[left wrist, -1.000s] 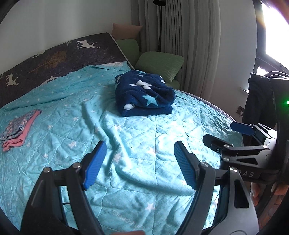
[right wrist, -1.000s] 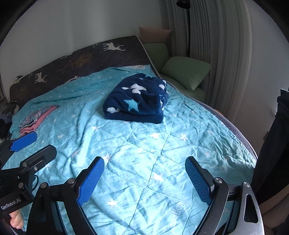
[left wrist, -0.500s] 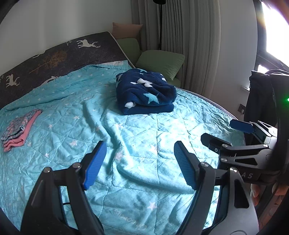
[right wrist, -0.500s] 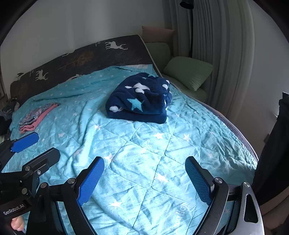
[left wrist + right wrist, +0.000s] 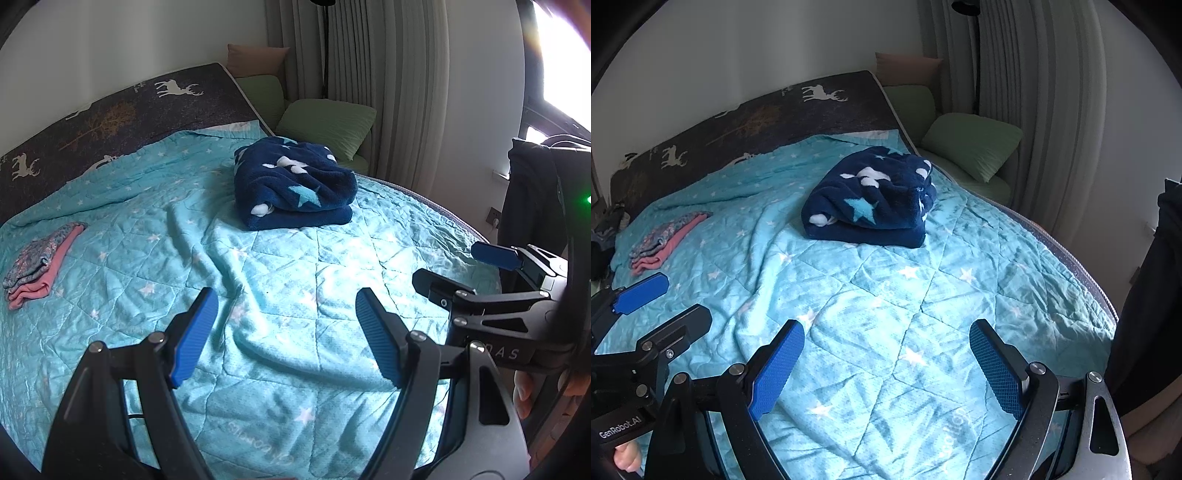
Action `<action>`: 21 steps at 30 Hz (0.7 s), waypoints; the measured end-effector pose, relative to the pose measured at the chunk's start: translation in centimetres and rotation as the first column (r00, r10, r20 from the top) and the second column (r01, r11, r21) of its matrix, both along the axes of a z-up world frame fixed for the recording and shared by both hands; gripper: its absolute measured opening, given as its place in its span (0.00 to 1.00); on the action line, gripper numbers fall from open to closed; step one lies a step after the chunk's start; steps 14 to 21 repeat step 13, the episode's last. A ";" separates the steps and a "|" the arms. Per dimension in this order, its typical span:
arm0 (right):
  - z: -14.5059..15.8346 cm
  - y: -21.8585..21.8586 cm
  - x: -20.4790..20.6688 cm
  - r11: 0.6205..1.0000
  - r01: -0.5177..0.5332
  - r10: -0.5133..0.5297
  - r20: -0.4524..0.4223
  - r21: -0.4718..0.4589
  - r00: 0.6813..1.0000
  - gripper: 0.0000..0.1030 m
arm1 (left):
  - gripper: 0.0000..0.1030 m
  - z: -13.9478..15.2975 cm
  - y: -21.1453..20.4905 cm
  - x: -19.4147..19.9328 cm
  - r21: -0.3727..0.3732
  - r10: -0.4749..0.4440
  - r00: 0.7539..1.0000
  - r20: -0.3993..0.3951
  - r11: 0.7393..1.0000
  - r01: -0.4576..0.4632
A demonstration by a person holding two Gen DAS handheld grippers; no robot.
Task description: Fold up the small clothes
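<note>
We find both left tongs [image 5: 286,334] and right tongs [image 5: 886,367] wide open, empty; the pink clothes [image 5: 40,260] lie far left on the bed [image 5: 295,258], nearer the left.

Left wrist view: we look from above the near edge of the bed [image 5: 110,280], tilted down toward its head at 12 o'clock. The left gripper [image 5: 284,332] fills the low foreground, the right gripper [image 5: 491,254] enters at 3 o'clock.

Right wrist view: we look the same way from a neighbouring post, the right gripper [image 5: 886,365] low in frame and the left gripper [image 5: 646,295] at 9 o'clock.

Shared by both: the turquoise quilt [image 5: 886,295], the navy star blanket [image 5: 871,199] mid-distance at 12 o'clock, the pink folded pile [image 5: 33,266] at 9 o'clock, the deer headboard [image 5: 129,110] and curtain [image 5: 1052,110].
</note>
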State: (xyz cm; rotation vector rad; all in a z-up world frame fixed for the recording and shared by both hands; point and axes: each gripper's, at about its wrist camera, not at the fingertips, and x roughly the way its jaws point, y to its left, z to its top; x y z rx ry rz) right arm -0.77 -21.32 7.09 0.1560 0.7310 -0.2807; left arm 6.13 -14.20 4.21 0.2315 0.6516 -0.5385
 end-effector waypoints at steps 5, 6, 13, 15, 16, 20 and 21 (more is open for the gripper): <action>0.0 -0.1 0.1 1.000 -0.001 0.001 -0.007 0.000 1.000 0.90 | 0.75 -0.2 0.0 0.0 0.002 0.001 1.000 -0.004 1.000 -0.001; 0.0 -0.1 0.1 1.000 0.000 0.000 -0.007 0.001 1.000 0.90 | 0.75 -0.2 0.1 0.0 0.004 0.002 1.000 -0.006 1.000 -0.002; -0.2 0.1 0.2 1.000 -0.009 0.009 -0.011 -0.004 1.000 0.90 | 0.75 -0.5 0.4 0.2 0.007 0.007 1.000 -0.014 1.000 -0.007; -0.2 0.1 0.2 1.000 -0.009 0.009 -0.011 -0.004 1.000 0.90 | 0.75 -0.5 0.4 0.2 0.007 0.007 1.000 -0.014 1.000 -0.007; -0.2 0.1 0.2 1.000 -0.009 0.009 -0.011 -0.004 1.000 0.90 | 0.75 -0.5 0.4 0.2 0.007 0.007 1.000 -0.014 1.000 -0.007; -0.2 0.1 0.2 1.000 -0.009 0.009 -0.011 -0.004 1.000 0.90 | 0.75 -0.5 0.4 0.2 0.007 0.007 1.000 -0.014 1.000 -0.007; -0.2 0.1 0.2 1.000 -0.009 0.009 -0.011 -0.004 1.000 0.90 | 0.75 -0.5 0.4 0.2 0.007 0.007 1.000 -0.014 1.000 -0.007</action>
